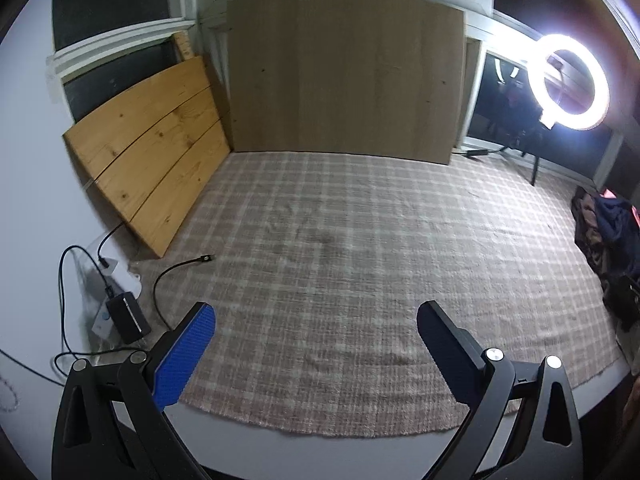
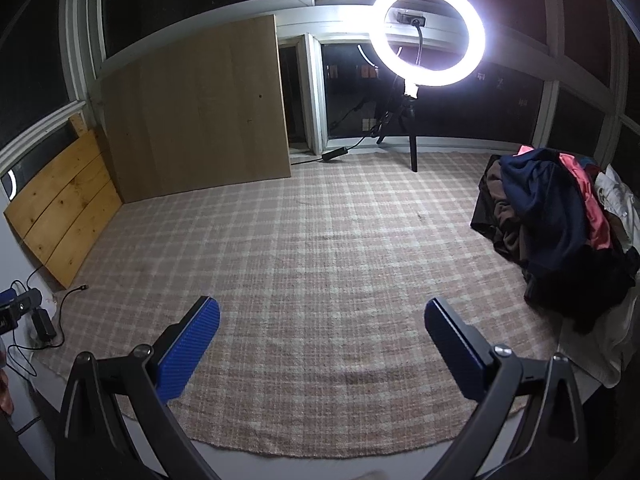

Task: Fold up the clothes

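1. Hovering over the pink-and-cream plaid blanket [image 2: 320,240], your left gripper [image 1: 316,360] and right gripper [image 2: 322,352] both have fingers spread wide, grasping nothing.
2. Reach toward three o'clock: the heap of dark navy, brown and pink clothes [image 2: 560,224] sits on the blanket's edge.
3. Pinch one garment's top layer only, then carry it to the blanket's middle.
4. Only your right view shows the heap whole; the left shows the loose black cable [image 1: 176,276] at nine o'clock.

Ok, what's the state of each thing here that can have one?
left claw: open, holding nothing
right claw: open, holding nothing
clothes pile: unfolded, heaped at the right edge of the plaid blanket
plaid blanket: spread flat, slightly wrinkled
ring light: switched on
loose cable end: unplugged, lying on the blanket
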Motion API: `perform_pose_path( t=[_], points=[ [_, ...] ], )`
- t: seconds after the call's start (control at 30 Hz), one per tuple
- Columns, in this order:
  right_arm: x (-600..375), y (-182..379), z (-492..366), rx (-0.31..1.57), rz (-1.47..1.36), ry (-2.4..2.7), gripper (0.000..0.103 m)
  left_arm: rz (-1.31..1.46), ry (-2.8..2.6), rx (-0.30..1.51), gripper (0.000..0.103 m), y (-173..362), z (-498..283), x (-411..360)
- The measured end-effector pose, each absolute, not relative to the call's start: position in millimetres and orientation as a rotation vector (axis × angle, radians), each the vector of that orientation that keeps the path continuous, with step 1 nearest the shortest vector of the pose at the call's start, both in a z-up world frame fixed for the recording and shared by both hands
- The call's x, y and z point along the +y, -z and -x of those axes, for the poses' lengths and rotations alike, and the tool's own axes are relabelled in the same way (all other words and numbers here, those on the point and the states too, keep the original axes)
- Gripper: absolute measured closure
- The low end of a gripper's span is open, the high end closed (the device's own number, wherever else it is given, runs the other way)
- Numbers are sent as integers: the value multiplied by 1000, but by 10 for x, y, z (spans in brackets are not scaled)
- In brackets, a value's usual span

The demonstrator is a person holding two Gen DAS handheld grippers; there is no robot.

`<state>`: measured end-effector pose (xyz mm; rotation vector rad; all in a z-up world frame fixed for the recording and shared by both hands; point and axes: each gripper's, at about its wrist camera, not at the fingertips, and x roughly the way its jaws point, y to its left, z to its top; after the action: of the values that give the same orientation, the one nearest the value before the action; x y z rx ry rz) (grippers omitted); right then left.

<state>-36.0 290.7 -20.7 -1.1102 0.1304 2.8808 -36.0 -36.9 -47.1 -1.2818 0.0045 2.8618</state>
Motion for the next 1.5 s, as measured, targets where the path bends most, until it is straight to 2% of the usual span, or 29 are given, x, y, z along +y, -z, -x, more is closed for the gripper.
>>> perform_pose_path(
  t=[0.43, 0.73, 0.93, 1.07, 1.3, 1.5],
  points=[
    [3125, 126, 214, 95, 1034, -2785, 0, 1249, -2817, -26, 3, 533, 430, -89],
    [3468, 180, 101, 127, 1019, -2690, 0, 1178, -2753, -155, 4, 540, 504, 99],
    [3639, 268, 98, 271, 1037, -2717, 0, 1231, -2779, -3, 4, 532, 585, 211],
    [3695, 328, 139, 345, 1079, -2713, 0, 1282, -2762, -40, 3, 532, 658, 167],
    [3628, 230, 169, 204, 1021, -2693, 0, 1299, -2764, -48, 3, 566, 669, 100],
    [3702, 183, 202, 226, 1018, -2670, 0, 1268, -2755, -1, 3, 536, 626, 198]
  ],
)
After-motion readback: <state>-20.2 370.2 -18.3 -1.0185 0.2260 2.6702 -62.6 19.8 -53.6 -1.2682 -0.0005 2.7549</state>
